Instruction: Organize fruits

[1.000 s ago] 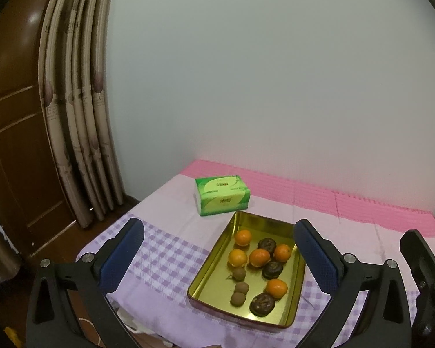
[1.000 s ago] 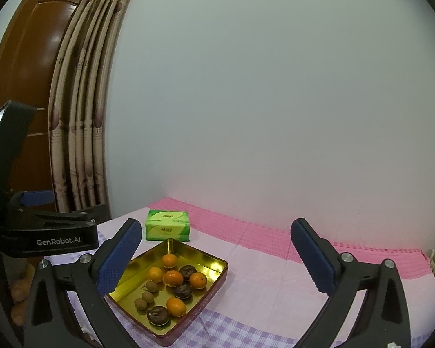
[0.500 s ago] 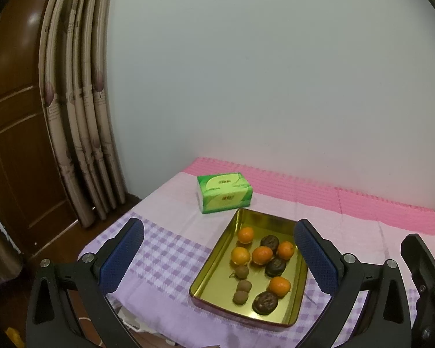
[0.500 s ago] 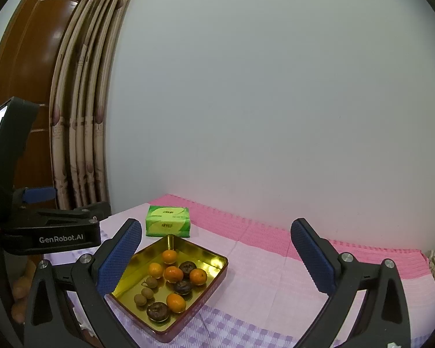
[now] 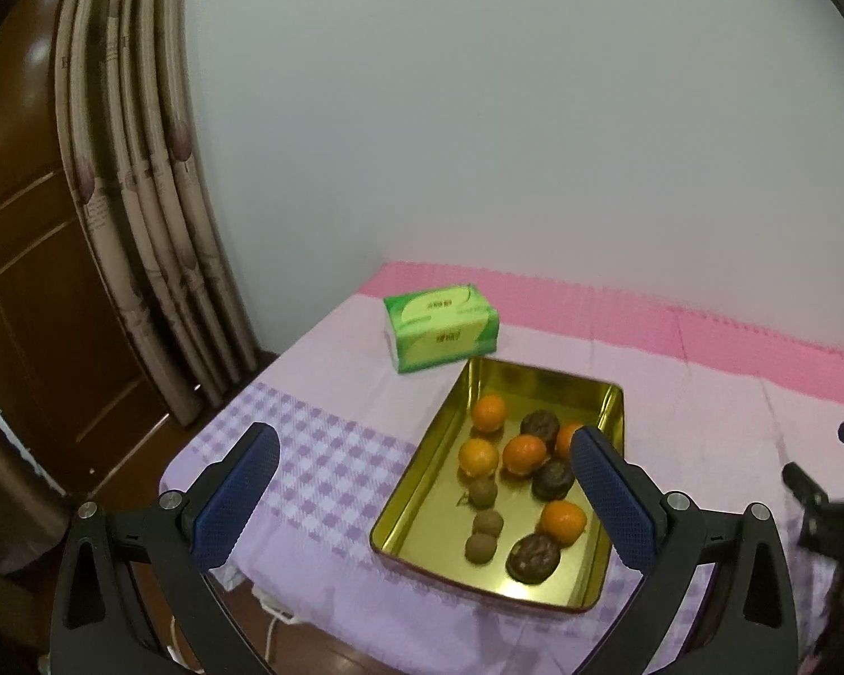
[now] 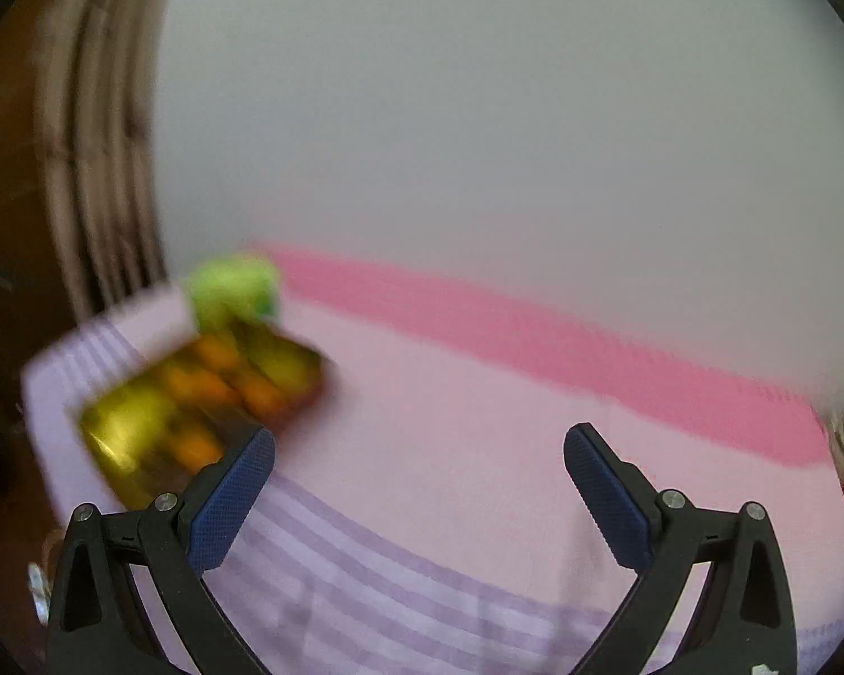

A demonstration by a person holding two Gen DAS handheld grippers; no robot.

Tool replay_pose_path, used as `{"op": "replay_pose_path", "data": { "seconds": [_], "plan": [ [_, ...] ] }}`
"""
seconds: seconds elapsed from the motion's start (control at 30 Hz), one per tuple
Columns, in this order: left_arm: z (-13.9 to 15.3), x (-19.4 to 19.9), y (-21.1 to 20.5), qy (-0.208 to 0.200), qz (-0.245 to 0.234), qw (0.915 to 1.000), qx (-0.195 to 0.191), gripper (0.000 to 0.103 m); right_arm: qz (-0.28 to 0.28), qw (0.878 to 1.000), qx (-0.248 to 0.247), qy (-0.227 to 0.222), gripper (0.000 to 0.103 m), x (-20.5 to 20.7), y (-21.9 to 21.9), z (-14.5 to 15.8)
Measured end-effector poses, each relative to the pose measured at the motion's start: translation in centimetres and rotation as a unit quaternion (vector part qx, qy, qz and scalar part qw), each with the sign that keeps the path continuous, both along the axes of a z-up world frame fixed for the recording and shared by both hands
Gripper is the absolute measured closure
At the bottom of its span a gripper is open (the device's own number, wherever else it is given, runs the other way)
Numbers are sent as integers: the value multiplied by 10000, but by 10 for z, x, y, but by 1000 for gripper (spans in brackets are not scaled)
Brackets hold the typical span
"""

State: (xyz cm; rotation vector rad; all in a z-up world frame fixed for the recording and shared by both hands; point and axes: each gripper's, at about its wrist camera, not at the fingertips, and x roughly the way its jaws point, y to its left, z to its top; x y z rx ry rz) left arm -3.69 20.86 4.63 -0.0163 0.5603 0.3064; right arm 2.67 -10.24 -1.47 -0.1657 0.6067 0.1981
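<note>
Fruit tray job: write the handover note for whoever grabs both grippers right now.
Left gripper: open, holding nothing, raised short of the near side of the table.
Right gripper: open, holding nothing, over bare tablecloth to the right of the tray; its view is motion-blurred.
Gold tray sits on the cloth, green tissue pack just behind it.
In the tray, all mixed: five oranges, three dark round fruits, three small brown ones.
Done: nothing sorted that I can see; no fruit lies outside the tray.
Left: pick and group the fruits by kind. No second container is in view.
</note>
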Motion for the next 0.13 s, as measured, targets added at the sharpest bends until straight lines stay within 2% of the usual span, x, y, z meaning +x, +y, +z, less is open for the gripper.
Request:
{"op": "replay_pose_path", "data": {
  "seconds": [0.07,0.13],
  "plan": [
    [-4,5,-4,158,-38,9999,56,1,-311,9977,-223,558,1,30,-43,-29],
    [-8,8,-9,295,-30,9994,159,1,-584,9937,-331,897,1,49,-74,-47]
  ]
}}
